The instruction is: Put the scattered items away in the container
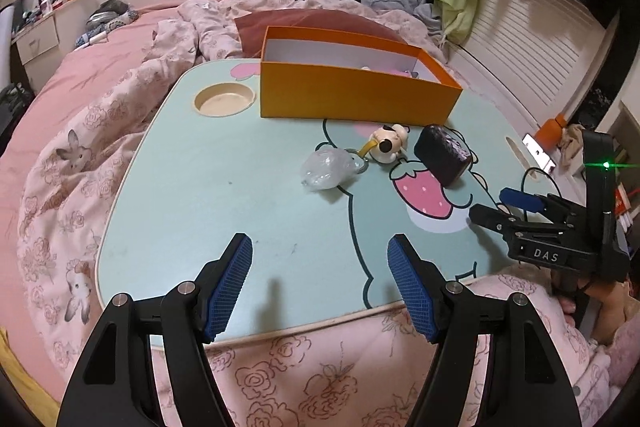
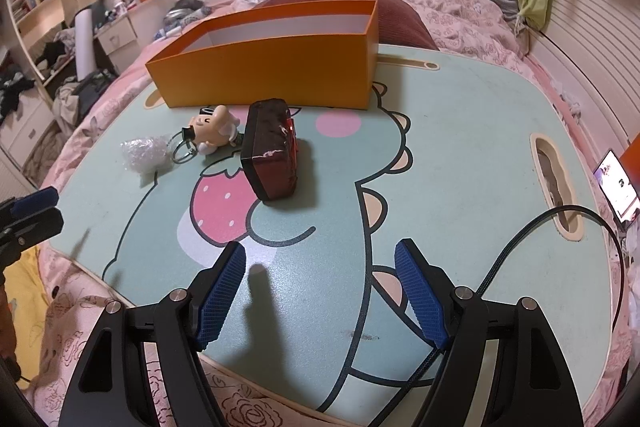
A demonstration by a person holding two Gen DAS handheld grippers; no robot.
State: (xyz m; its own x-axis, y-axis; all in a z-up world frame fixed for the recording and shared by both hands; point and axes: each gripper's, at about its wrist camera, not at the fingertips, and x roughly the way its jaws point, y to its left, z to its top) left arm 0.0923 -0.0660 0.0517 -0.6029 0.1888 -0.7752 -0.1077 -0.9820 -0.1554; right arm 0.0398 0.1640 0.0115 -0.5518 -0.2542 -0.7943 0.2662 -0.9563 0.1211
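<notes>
Both tools are held with jaws apart and nothing gripped: the left tool (image 1: 320, 279) and the right tool (image 2: 320, 287) are kept above the near edge of the table (image 1: 208, 195). The box (image 1: 352, 95) is set at the far side; its contents are mostly hidden. In front of the box, a crumpled bag (image 1: 326, 169), a figure keychain (image 1: 388, 145) and a dark pouch (image 1: 442, 153) are laid.

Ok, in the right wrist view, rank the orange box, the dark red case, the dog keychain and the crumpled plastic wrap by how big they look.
1. orange box
2. dark red case
3. dog keychain and crumpled plastic wrap: these two look alike, so I won't rank them.
</notes>
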